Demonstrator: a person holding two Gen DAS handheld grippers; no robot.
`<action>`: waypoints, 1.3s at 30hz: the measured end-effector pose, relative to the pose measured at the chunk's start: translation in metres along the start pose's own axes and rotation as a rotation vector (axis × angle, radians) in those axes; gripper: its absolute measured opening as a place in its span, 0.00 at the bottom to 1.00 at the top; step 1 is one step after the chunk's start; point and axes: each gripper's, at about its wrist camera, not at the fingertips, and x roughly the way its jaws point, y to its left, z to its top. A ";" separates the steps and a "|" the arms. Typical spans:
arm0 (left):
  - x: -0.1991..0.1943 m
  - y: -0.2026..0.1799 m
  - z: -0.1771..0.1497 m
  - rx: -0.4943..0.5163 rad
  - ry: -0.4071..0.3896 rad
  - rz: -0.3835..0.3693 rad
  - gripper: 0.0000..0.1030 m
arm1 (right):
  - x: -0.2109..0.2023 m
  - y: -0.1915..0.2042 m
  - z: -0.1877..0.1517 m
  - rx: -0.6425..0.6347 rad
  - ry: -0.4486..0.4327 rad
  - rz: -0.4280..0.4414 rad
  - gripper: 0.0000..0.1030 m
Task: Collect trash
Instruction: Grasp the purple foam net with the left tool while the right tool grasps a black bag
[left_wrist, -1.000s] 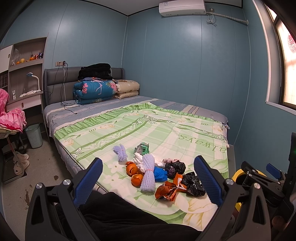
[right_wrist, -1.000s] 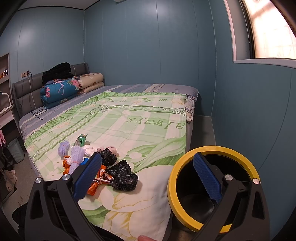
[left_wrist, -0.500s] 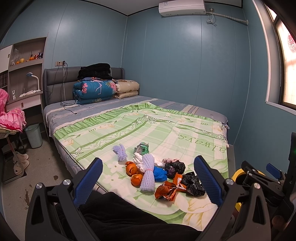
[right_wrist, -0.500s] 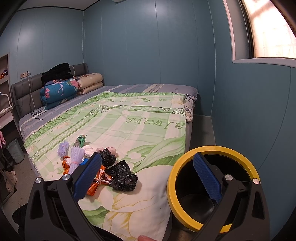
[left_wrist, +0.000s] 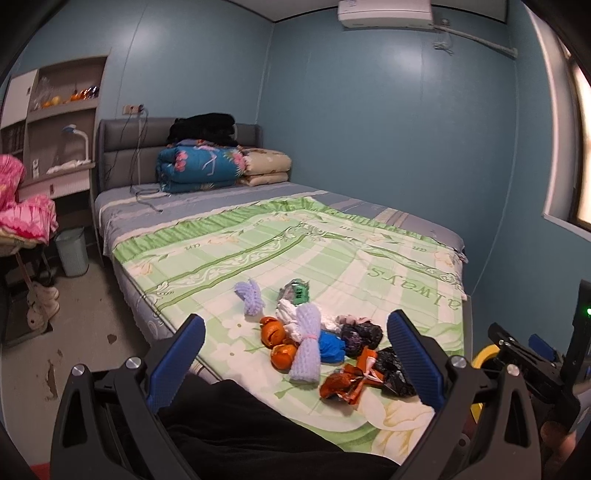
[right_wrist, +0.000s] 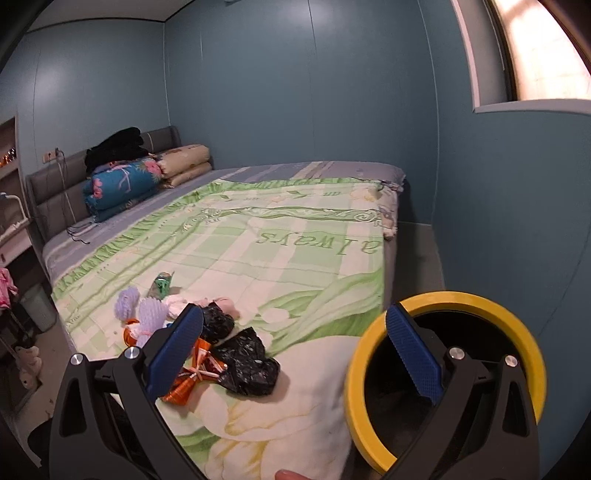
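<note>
Bed (left_wrist: 258, 236) covered by green-and-cream sheet printed "always". Folded blue floral quilt (left_wrist: 199, 166) at grey headboard (left_wrist: 122, 147); black garment (left_wrist: 203, 127) on top, beige folded bedding (left_wrist: 266, 168) touching its right side. Air conditioner (left_wrist: 384, 13) high on blue wall. Shelf unit (left_wrist: 55, 110) left, desk lamp (left_wrist: 75, 138) on it. Small grey bin (left_wrist: 72, 251) on floor beside bed.

Blue-walled bedroom (left_wrist: 388, 129), green-quilted bed (left_wrist: 332, 251), lit window (right_wrist: 546, 48), wall shelves (left_wrist: 55, 122).

bedspread (right_wrist: 295, 258) beyond litter pile (left_wrist: 325, 347) – bare | yellow-rimmed bin (right_wrist: 517, 317) – mouth unobstructed
</note>
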 end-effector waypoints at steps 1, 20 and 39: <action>0.005 0.006 0.000 -0.009 0.010 0.015 0.92 | 0.006 0.000 0.000 -0.003 0.004 0.003 0.92; 0.236 0.094 0.017 -0.014 0.456 0.092 0.92 | 0.144 0.025 -0.030 -0.127 0.381 0.075 0.92; 0.401 0.121 0.010 -0.095 0.646 0.145 0.92 | 0.202 0.050 -0.047 -0.139 0.539 0.053 0.92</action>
